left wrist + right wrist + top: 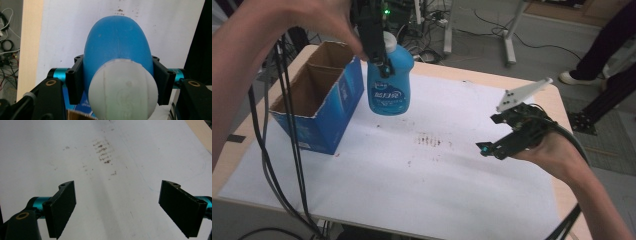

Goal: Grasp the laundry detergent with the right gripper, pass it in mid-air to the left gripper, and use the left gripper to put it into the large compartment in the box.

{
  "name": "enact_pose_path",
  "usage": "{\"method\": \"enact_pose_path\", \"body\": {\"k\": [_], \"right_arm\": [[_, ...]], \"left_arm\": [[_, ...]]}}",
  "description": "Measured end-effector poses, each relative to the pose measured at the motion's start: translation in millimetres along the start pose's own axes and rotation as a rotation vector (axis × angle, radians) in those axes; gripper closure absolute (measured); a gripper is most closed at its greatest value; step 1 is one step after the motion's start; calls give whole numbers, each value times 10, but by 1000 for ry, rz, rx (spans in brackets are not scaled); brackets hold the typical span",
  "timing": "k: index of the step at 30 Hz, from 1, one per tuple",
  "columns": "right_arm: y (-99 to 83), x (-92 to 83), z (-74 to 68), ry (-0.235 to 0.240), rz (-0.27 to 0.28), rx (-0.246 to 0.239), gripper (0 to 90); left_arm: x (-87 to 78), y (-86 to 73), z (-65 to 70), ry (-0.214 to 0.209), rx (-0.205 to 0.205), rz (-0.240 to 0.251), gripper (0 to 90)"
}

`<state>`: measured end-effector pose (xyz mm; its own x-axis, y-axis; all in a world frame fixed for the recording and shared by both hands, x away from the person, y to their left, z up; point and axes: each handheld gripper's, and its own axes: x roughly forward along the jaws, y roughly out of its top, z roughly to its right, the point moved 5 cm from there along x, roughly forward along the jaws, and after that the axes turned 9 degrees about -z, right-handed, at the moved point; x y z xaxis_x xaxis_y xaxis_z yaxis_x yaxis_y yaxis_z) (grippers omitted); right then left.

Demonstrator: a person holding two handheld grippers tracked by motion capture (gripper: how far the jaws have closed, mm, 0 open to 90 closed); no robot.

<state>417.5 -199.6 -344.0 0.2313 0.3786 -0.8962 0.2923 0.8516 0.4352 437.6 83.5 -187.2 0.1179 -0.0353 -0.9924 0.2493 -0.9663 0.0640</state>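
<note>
Blue cardboard, open at the top, makes up the box (314,102) at the left of the high view. Just right of it, at upper centre, the left gripper (384,65) comes down from above and is clenched on the shoulder of a blue bottle (389,85), which hangs upright in the air beside the box's right wall. In the left gripper view the black pads press both flanks just below the white cap (123,90), with a corner of the box showing at the bottom edge.

If the bottle is bound for the box, as it seems to be, it should clear the rim before going down. Keeping it upright, centring it over the opening and lowering it slowly would stop the base catching a flap, and the grip should hold until the base rests.

At the right of the high view, the right gripper (492,148) hovers low over the table with its jaws spread wide and nothing between them.

A white sheet (452,165) with a brownish smudge (428,140) covers the pale wooden table (557,100). Beyond it lie a grey floor, cables and metal stand legs, and a person's legs at the upper right.
</note>
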Motion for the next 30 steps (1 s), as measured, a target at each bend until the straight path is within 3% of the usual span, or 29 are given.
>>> {"method": "enact_pose_path", "body": {"k": [5,13,16,21,30], "right_arm": [[-117,-30,27,-22,-43,16,136],[-280,-80,59,-33,-87,37,135],[-312,-84,71,-43,-96,44,135],[-327,-81,83,-56,-105,55,136],[-315,-56,93,-67,-118,55,136]], "left_arm": [[-241,-197,-99,11,-62,-5,381],[-504,-649,-233,14,-203,18,382],[-540,-827,-265,20,-247,16,382],[-548,-1077,-297,26,-294,-31,381],[-516,-1365,-326,19,-378,-69,382]]}}
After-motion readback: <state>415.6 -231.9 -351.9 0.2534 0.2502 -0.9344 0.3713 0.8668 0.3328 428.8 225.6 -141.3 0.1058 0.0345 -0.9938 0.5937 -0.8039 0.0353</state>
